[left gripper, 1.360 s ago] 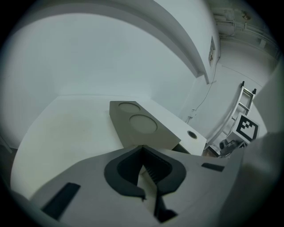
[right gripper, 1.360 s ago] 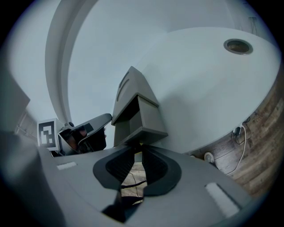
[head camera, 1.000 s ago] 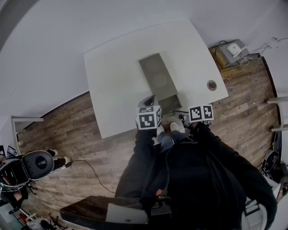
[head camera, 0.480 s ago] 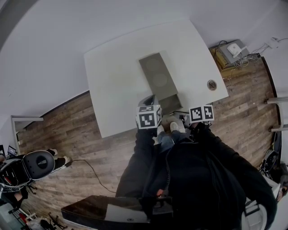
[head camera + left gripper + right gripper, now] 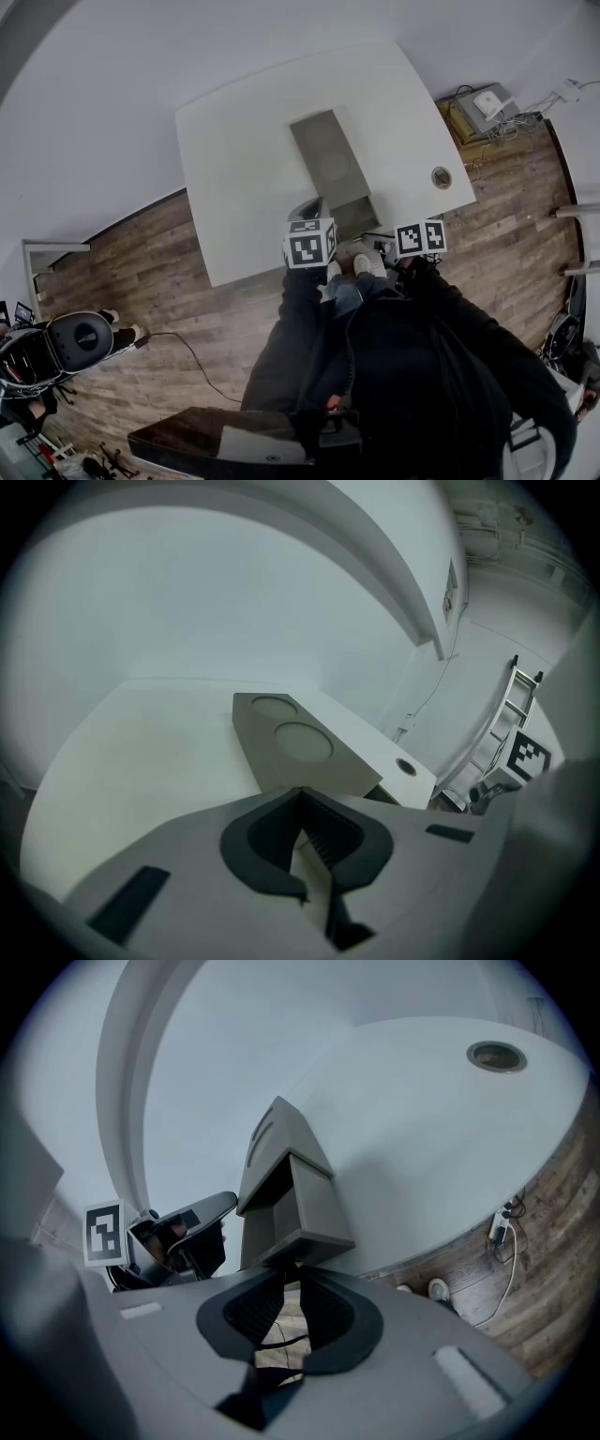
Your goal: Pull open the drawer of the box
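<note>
Risk: drawer judged already drawn out toward near edge of surface; more pull could drag the whole box over that edge, with nothing bracing it.
Left tongs: clenched, empty; low at near edge, box ahead and slightly right, apart.
Right tongs: clenched, nothing seen between; tips just below drawer front, contact uncertain.
Drawer: protruding from near end of box, between the two tongs, closer to the right.
Box: long, lying near-to-far at mid-surface, two round marks on top.
Far right: round hole in surface.
</note>
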Demonstrator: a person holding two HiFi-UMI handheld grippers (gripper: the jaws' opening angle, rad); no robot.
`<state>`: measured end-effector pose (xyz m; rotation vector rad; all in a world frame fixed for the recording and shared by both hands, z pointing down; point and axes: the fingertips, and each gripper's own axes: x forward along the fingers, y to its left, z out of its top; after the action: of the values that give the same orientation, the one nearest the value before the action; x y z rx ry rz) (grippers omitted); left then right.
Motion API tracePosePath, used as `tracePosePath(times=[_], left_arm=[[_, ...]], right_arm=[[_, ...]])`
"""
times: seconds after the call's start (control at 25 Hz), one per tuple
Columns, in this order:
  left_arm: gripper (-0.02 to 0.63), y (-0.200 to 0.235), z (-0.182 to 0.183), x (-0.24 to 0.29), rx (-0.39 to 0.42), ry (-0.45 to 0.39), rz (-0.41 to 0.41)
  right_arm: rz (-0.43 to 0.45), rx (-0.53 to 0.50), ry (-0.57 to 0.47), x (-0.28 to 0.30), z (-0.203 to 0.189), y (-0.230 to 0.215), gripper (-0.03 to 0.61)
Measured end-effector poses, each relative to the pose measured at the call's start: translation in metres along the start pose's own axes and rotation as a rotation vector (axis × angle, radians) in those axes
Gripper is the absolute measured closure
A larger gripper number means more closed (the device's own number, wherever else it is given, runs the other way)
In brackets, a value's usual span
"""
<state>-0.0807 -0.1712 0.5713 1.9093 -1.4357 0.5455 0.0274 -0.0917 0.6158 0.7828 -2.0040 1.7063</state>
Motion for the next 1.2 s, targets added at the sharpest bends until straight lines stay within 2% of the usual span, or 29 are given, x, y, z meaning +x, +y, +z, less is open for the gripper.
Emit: tracePosePath(times=[1.2], left_arm=[[0.617,-0.002,-0.006,-0.002,-0.002,-0.006,-0.001]], right_arm=[[-0.003,-0.008,0.007,-0.005,-0.015,-0.003,0.525]])
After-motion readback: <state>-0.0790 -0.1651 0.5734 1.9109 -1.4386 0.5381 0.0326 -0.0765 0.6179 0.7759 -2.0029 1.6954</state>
